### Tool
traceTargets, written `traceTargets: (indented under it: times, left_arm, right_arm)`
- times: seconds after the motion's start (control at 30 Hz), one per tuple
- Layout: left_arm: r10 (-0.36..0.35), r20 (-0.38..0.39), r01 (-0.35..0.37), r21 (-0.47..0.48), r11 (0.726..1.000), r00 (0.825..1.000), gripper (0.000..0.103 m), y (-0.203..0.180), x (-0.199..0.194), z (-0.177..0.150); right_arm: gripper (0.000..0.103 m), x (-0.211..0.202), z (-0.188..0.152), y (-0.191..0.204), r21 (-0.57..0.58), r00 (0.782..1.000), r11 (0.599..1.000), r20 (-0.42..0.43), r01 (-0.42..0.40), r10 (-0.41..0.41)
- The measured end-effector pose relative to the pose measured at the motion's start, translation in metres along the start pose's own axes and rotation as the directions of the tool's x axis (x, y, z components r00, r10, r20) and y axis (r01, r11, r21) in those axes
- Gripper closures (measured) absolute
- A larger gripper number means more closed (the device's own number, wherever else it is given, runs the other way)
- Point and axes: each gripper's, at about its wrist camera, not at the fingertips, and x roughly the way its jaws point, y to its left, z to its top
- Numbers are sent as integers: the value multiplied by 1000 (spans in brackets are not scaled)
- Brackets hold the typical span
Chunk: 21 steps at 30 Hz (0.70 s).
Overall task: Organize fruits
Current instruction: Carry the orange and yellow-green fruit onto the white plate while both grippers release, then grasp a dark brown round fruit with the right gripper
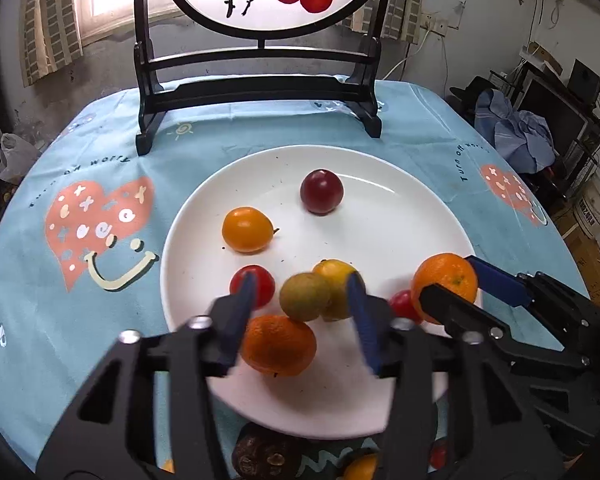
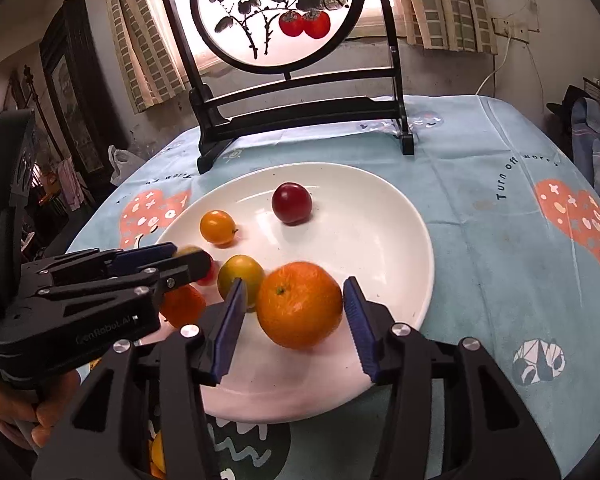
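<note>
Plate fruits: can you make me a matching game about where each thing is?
Things:
1. dark red plum
2. big orange
3. small yellow-orange fruit
4. picture stand

Places:
A. between the fingers of the right gripper
B. on the blue cloth, behind the plate
C. far side of the plate, on its own
D. left part of the plate

Pairs: 1-C, 2-A, 3-D, 4-B
</note>
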Motion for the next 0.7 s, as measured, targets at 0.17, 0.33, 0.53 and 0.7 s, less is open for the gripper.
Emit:
traceTargets:
  times: [0.17, 0.33, 0.53, 0.7]
  left_arm:
    - [-11, 66, 11, 3, 1000, 998, 24, 5, -40, -13]
    - [3, 114, -1, -19, 1000, 993, 14, 14, -78, -47]
    - [6, 142, 1, -49, 999, 990, 8, 30, -97, -99]
    - [26, 92, -17, -94, 995, 995, 8, 49, -96, -127]
  right_arm:
    - [47, -40, -5, 16, -37, 996, 999, 82, -30, 33]
    - [47, -72, -30, 37, -98, 991, 994, 125, -41, 53]
    - [47, -84, -68, 38, -86, 992, 992, 80, -90, 96]
    - [47, -87, -90, 26, -22, 987, 987, 15, -162, 162]
